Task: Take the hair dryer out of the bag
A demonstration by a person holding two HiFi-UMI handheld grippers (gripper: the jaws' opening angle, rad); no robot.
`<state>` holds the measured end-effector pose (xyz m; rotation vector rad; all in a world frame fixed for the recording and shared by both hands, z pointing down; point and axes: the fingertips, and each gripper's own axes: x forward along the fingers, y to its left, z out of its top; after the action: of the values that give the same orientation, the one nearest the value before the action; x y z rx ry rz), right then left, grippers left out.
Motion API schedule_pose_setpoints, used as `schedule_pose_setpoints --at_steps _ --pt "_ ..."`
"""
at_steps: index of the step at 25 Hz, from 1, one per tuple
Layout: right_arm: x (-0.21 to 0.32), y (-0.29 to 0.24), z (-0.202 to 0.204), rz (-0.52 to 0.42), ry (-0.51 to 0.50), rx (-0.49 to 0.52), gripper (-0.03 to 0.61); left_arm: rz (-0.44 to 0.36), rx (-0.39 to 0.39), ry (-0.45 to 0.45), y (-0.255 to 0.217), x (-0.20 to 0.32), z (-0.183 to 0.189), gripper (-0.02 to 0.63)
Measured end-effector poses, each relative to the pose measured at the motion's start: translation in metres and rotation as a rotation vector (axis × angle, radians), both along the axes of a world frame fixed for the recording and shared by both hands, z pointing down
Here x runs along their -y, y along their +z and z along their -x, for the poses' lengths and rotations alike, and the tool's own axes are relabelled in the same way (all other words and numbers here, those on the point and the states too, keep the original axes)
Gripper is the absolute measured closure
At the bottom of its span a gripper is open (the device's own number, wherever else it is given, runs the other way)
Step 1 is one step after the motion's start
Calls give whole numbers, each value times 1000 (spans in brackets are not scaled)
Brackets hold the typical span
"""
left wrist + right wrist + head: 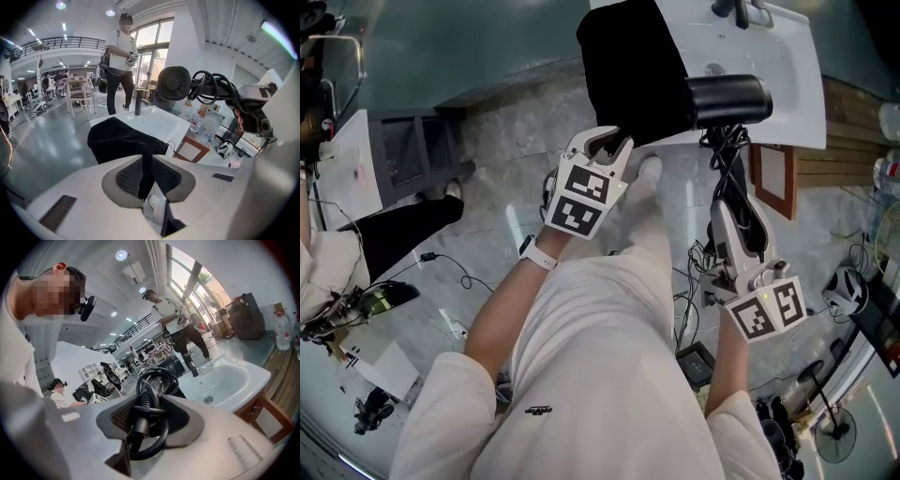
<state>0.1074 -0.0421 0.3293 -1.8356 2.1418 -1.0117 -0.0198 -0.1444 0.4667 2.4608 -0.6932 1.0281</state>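
Note:
A black bag [628,66] lies on the white sink counter [787,94], and its lower edge droops over the front. My left gripper [607,142] is at that drooping edge. In the left gripper view a thin fold of the bag [117,138] runs down between my left gripper [146,180] pads, with a gap showing beside it. The black hair dryer [727,98] hangs in the air right of the bag, outside it, with its coiled cord around the handle. My right gripper [739,220] is shut on that handle and cord, as the right gripper view shows at the hair dryer [152,394].
A faucet [741,9] and basin sit at the counter's back. A wood-framed board [773,178] leans beside the counter on the right. Cables and devices [698,281] litter the floor. A person [119,61] stands beyond the counter; others sit at the left.

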Motion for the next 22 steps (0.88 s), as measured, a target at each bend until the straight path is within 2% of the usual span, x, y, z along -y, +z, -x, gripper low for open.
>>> schedule_pose_setpoints --at_steps 2,9,22 --pt "2 -4 2 -10 6 -5 411 -8 -21 -31 -12 1 6 607" --pt "6 -36 15 -66 26 2 411 -62 -110 -117 -70 0 33 607" --pt "25 -114 22 -227 74 -48 413 -246 -282 -234 -194 4 83 607"
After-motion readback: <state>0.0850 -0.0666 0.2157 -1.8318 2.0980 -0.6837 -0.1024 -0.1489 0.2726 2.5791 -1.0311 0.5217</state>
